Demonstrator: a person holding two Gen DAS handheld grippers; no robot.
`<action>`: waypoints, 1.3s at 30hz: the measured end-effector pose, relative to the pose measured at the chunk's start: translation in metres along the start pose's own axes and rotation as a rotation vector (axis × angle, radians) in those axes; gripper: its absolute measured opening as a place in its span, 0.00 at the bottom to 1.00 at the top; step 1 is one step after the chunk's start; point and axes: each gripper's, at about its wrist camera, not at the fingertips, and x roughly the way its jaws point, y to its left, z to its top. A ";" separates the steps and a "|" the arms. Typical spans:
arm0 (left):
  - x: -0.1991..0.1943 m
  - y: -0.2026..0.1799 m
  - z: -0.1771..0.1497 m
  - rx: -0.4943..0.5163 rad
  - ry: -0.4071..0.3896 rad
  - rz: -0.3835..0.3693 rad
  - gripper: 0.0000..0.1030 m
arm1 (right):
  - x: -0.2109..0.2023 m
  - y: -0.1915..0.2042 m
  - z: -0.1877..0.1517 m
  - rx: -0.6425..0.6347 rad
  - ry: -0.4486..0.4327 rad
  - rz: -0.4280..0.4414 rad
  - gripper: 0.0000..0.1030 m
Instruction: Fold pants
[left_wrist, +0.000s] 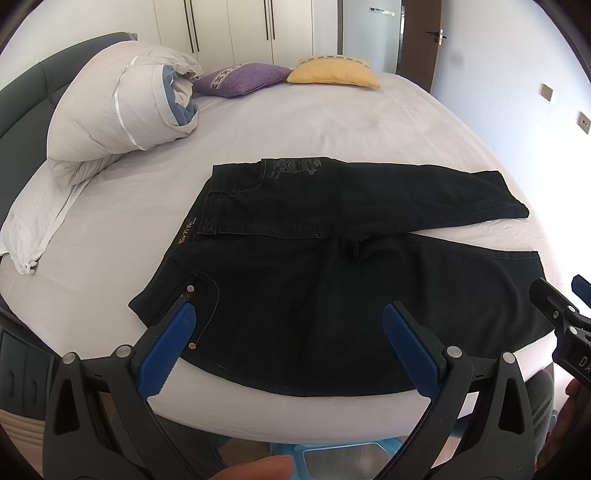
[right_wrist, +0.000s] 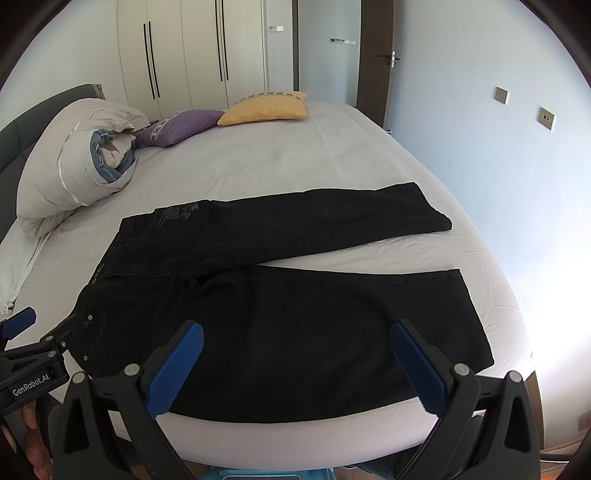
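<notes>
Black pants (left_wrist: 332, 280) (right_wrist: 295, 295) lie flat on the bed (left_wrist: 332, 122), front side up. Their waistband is at the left and the two legs spread apart toward the right. My left gripper (left_wrist: 290, 310) hovers open over the near leg beside the front pocket, its blue pads wide apart and holding nothing. In the right wrist view the left gripper (right_wrist: 48, 321) shows at the left edge by the waist corner. My right gripper (right_wrist: 297, 328) is open above the near leg, further toward the hem. The right gripper (left_wrist: 559, 284) also appears at the right edge of the left wrist view.
A rolled white duvet (left_wrist: 110, 110) lies at the bed's far left against a dark headboard (left_wrist: 26, 96). A purple cushion (left_wrist: 240, 79) and a yellow cushion (left_wrist: 332, 72) sit at the far side. The mattress front edge runs just under the grippers, with a blue stool (left_wrist: 332, 458) below.
</notes>
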 end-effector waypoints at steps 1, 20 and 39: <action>0.000 0.000 0.000 0.000 0.000 0.000 1.00 | 0.000 0.000 0.000 0.000 0.000 0.000 1.00; 0.002 0.003 -0.003 0.001 0.002 0.003 1.00 | 0.001 0.002 -0.001 -0.001 0.002 0.004 1.00; 0.007 0.003 0.001 0.014 -0.013 -0.003 1.00 | 0.007 0.008 -0.003 -0.010 0.015 0.029 1.00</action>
